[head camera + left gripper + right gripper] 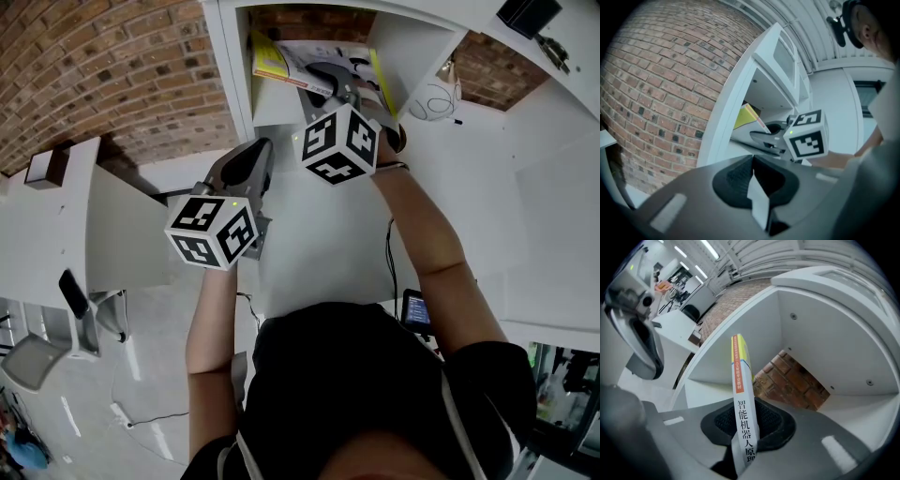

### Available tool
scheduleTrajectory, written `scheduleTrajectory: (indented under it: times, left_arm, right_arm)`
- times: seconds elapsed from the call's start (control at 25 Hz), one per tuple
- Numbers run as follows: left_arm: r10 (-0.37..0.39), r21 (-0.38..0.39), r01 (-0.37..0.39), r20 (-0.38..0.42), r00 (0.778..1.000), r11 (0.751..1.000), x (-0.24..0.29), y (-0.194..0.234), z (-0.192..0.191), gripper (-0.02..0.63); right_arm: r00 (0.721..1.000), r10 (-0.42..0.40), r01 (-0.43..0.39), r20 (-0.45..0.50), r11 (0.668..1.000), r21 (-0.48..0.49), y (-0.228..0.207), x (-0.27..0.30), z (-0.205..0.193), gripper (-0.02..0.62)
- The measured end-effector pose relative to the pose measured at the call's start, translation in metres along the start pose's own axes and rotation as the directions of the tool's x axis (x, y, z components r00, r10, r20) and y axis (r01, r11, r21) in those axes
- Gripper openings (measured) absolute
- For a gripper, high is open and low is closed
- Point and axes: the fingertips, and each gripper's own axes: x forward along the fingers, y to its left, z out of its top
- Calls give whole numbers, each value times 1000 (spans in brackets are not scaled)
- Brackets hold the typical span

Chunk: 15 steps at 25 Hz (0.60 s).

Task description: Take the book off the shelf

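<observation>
Gripping the book [740,366] by its spine, the right gripper [744,430] has its jaws clamped on it. Only that gripper's own view shows this, because in the head view its cube [339,142] covers the grip. The left gripper [752,185], jaws together and empty, hangs lower beside the shelf [234,75]. The book leans inside the compartment, with brick [792,380] behind it.

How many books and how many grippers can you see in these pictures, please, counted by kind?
Book: 1
Grippers: 2 (left gripper, right gripper)
Total: 3
</observation>
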Motion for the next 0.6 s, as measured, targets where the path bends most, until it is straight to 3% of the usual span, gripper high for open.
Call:
scheduleTrajectory:
  times: [0.16,0.6]
  left_arm:
    - [-11,-6,12,9,1000,1000,4,-3,4,6]
    - [-55,31,55,13,998,998,4,-28,8,6]
  right_arm:
    - [999,-7,2,45,994,110,-20,-14,11,66]
    - [999,-10,6,37,995,99,-6,-42,11,67]
